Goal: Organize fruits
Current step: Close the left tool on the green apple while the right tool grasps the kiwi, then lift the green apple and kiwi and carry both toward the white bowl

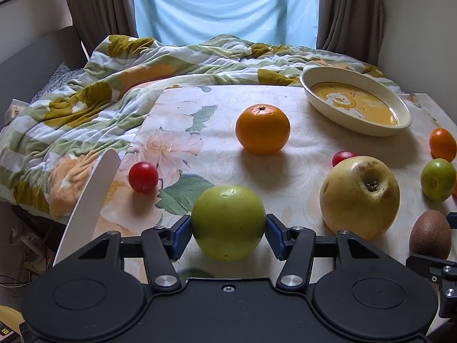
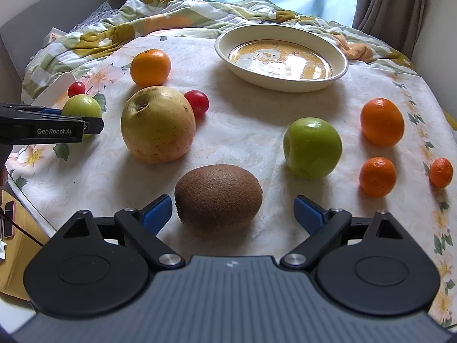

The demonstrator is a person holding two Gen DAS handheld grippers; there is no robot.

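The desk (image 2: 257, 131), under a pale floral cloth, carries everything; behind it a rumpled flowered quilt (image 1: 85, 94) lies on a bed below a lit window with grey curtains.

At the far side of the desk sits a cream oval dish (image 2: 340, 57) with a yellow duck picture inside, holding nothing.

The left claw (image 1: 228, 233) has its blue pads touching both sides of a green apple (image 1: 228, 223), clamped on it at the desk's near left. The apple rests on the cloth as far as one can tell.

The right claw (image 2: 232, 213) stands apart, its pads either side of a brown kiwi (image 2: 218, 197) and clear of it; the kiwi lies on the cloth at the near edge.

A big yellow apple (image 2: 158, 124) with brown blemishes sits left of centre, between the kiwi and the far orange (image 2: 150, 67). A second green apple (image 2: 312, 147) lies on its side right of the kiwi. Another orange (image 2: 382, 122) stands near the right edge, with two small mandarins (image 2: 377, 176) (image 2: 441, 172) in front of it.

One red tomato (image 2: 197, 103) touches or nearly touches the yellow apple's far side. Another tomato (image 1: 143, 177) sits at the left edge, just beside a white curved panel (image 1: 88, 208).
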